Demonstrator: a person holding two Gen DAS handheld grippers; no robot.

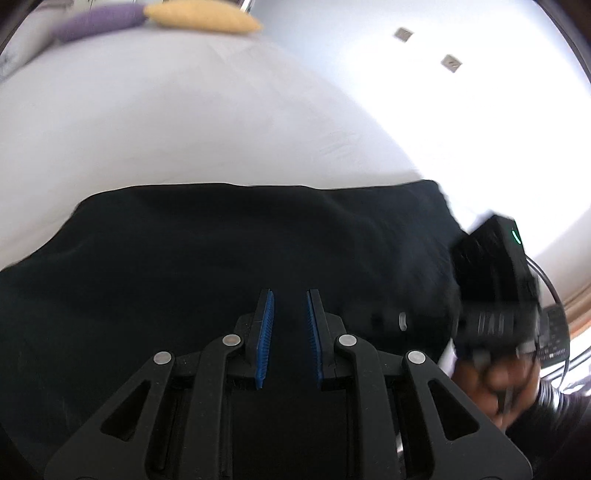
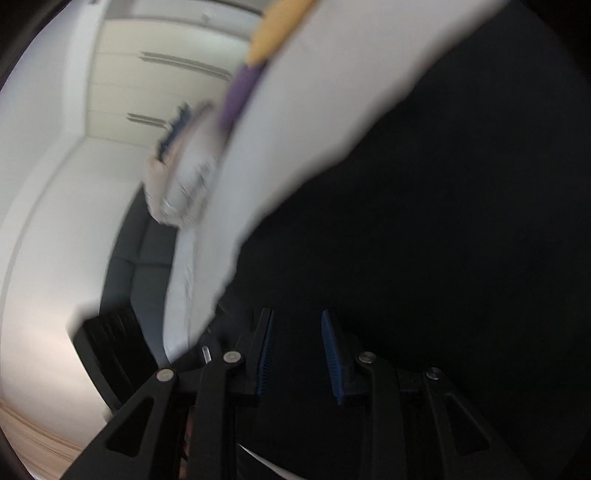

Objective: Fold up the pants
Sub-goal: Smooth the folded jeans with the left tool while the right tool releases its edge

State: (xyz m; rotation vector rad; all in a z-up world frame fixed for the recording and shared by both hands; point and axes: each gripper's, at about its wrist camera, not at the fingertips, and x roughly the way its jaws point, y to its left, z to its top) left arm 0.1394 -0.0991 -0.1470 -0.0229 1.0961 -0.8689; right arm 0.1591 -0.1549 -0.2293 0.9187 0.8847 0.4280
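Observation:
Black pants (image 1: 221,240) lie spread flat on a white bed (image 1: 184,110), their far edge straight. My left gripper (image 1: 290,293) hovers over the middle of them. Its blue pads (image 1: 266,332) stand a little apart, and I see no cloth pinched between them. At the right edge of the left wrist view a hand (image 1: 495,380) holds the blurred black body of the right tool (image 1: 495,280) beside the pants' right end. In the blurred right wrist view my right gripper (image 2: 296,314) is over the dark pants (image 2: 443,221), jaws apart, nothing between them.
A yellow pillow (image 1: 203,16) and a purple pillow (image 1: 96,22) sit at the far end of the bed. A bright floor (image 1: 480,110) lies to the right. The right wrist view shows pale cupboard doors (image 2: 166,74) and a dark base (image 2: 144,251) beside the bed.

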